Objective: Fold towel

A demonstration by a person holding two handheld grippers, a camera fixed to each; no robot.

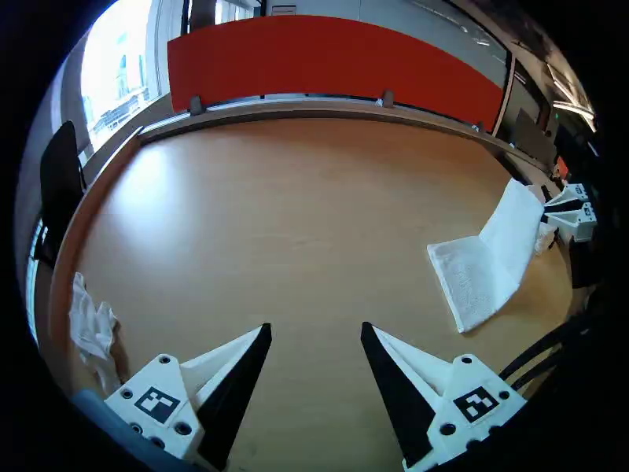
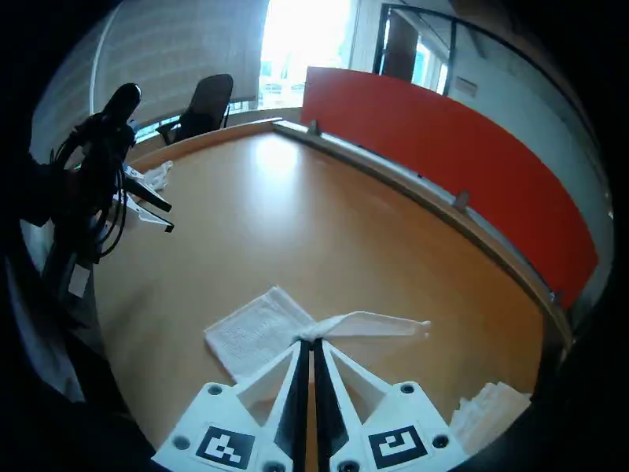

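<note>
Left gripper view: left tool [image 1: 314, 329] is spread wide w/ nothing btwn its fingers, hanging over the bare wood worktop [image 1: 299, 228]. White towel [image 1: 480, 275] sits off to the right in that view, near the worktop edge, one half flat and the other half lifted. Right gripper view: right tool [image 2: 312, 344] is pinched narrow on the towel's edge, holding that flap up off the flat part. Crumpled white cloth [image 1: 90, 330] lies at the far left edge, and a red divider [image 1: 330, 59] runs along the back.
</note>
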